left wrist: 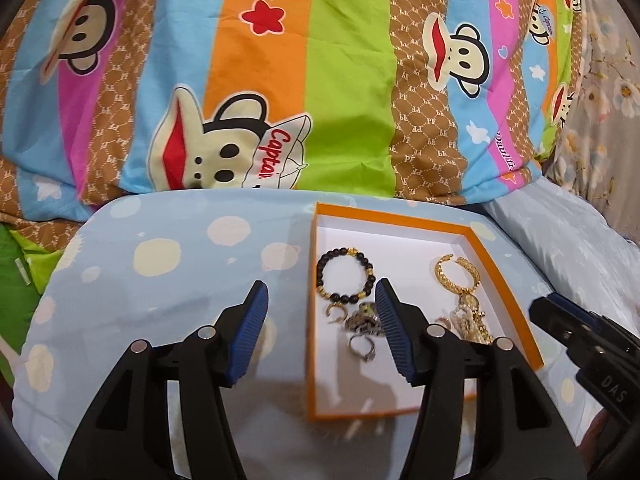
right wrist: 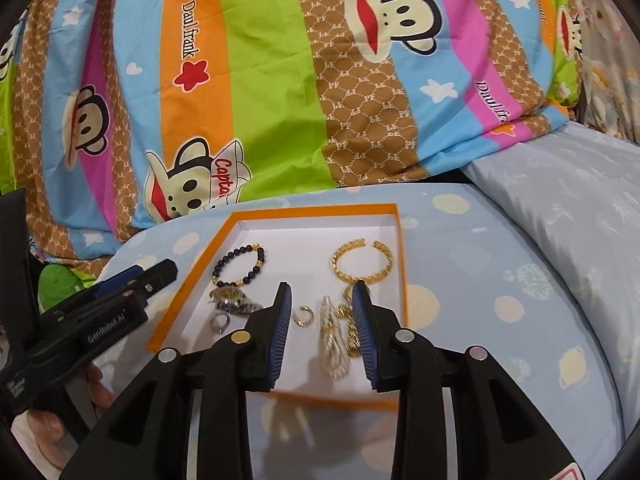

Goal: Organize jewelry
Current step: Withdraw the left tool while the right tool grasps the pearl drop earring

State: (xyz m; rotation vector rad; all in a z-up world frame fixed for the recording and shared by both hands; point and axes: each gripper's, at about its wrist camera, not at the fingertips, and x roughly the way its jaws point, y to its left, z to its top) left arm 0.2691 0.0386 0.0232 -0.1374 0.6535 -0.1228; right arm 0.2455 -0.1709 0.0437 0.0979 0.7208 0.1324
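An orange-rimmed white box lies on a light blue dotted cushion. In it are a black bead bracelet, a gold bangle, a dark watch, a silver ring, a small gold ear cuff and a pearl-and-gold chain. My left gripper is open and empty over the box's left rim. My right gripper is open and empty over the box's front part, its fingers on either side of the chain.
A bright striped monkey-print quilt rises behind the cushion. A pale blue pillow lies to the right. The other gripper shows at each view's side, the right one in the left wrist view and the left one in the right wrist view.
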